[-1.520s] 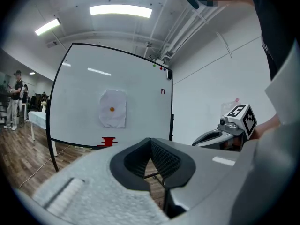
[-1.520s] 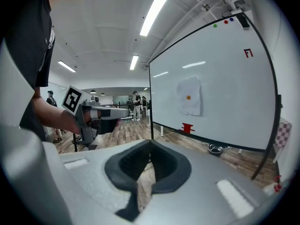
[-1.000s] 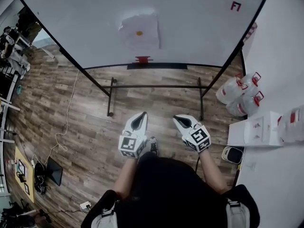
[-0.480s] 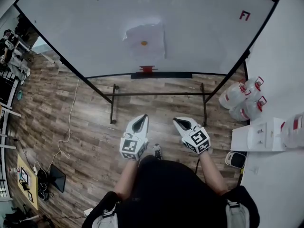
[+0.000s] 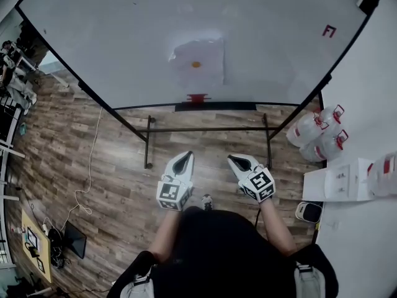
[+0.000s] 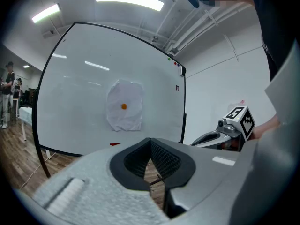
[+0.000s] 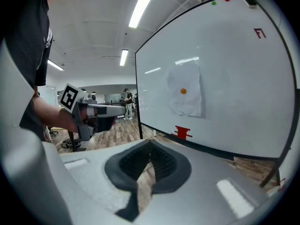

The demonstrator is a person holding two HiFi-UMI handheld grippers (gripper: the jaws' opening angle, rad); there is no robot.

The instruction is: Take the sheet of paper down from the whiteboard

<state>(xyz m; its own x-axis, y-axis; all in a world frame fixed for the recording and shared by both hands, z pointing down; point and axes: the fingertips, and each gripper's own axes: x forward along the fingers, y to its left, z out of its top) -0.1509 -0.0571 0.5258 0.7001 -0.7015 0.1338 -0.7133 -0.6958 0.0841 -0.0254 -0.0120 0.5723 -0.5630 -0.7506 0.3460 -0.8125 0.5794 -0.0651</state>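
Observation:
A crumpled white sheet of paper [image 5: 200, 62] hangs on the whiteboard [image 5: 124, 36], pinned by an orange magnet [image 5: 196, 64]. The sheet [image 6: 124, 105] also shows in the left gripper view and again, as the sheet [image 7: 186, 95], in the right gripper view. My left gripper [image 5: 182, 158] and right gripper [image 5: 234, 159] are held side by side in front of my body, well short of the board. Both are shut with nothing between their jaws. A red eraser [image 5: 198, 97] sits on the board's tray.
The whiteboard stands on a black frame [image 5: 208, 129] over wooden floor. Water jugs [image 5: 317, 133] and a white box [image 5: 338, 183] stand at the right by the wall. A cable [image 5: 87, 166] and equipment [image 5: 65, 238] lie at the left. People [image 6: 6, 93] stand in the far background.
Both grippers and my body have moved toward the whiteboard; the board and sheet now sit lower in the head view. The jaws stayed shut.

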